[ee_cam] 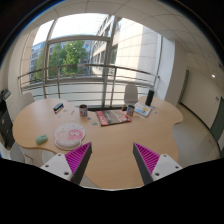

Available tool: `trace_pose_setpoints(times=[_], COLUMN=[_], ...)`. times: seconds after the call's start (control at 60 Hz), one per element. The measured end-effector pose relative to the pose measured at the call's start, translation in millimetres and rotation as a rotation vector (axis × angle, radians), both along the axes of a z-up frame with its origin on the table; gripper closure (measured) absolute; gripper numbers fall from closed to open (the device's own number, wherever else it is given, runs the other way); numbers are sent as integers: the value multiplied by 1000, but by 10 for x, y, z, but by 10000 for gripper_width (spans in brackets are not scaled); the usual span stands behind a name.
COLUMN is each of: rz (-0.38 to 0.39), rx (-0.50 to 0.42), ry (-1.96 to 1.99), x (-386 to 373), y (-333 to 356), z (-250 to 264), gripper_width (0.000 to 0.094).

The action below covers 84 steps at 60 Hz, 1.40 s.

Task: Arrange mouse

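Observation:
My gripper (112,152) is open and empty, held above the near part of a round wooden table (120,140). Its pink pads (76,158) show on both fingers, with bare tabletop between them. A round pink mat (70,135) with something pale on it lies just beyond the left finger. A small pale-green rounded thing (42,139), possibly the mouse, lies left of that mat near the table's edge. Both are well clear of the fingers.
Further back on the table are a dark cup (83,111), an open magazine (113,117), a small black object (58,107), a white bottle (130,95), a dark bottle (150,97) and a small box (142,110). Large windows and a railing stand behind.

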State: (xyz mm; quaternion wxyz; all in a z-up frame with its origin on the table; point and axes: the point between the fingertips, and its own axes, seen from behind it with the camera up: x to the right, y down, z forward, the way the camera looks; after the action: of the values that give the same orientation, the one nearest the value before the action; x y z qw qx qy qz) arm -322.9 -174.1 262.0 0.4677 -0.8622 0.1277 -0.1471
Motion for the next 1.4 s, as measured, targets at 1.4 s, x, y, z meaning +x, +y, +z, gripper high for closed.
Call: trace_pose_setpoints(times=[1.4], rz=[491], rx=[-148], ry=[160], x=[-4304], y=[3168], z=[-2772], gripper_width=[179])
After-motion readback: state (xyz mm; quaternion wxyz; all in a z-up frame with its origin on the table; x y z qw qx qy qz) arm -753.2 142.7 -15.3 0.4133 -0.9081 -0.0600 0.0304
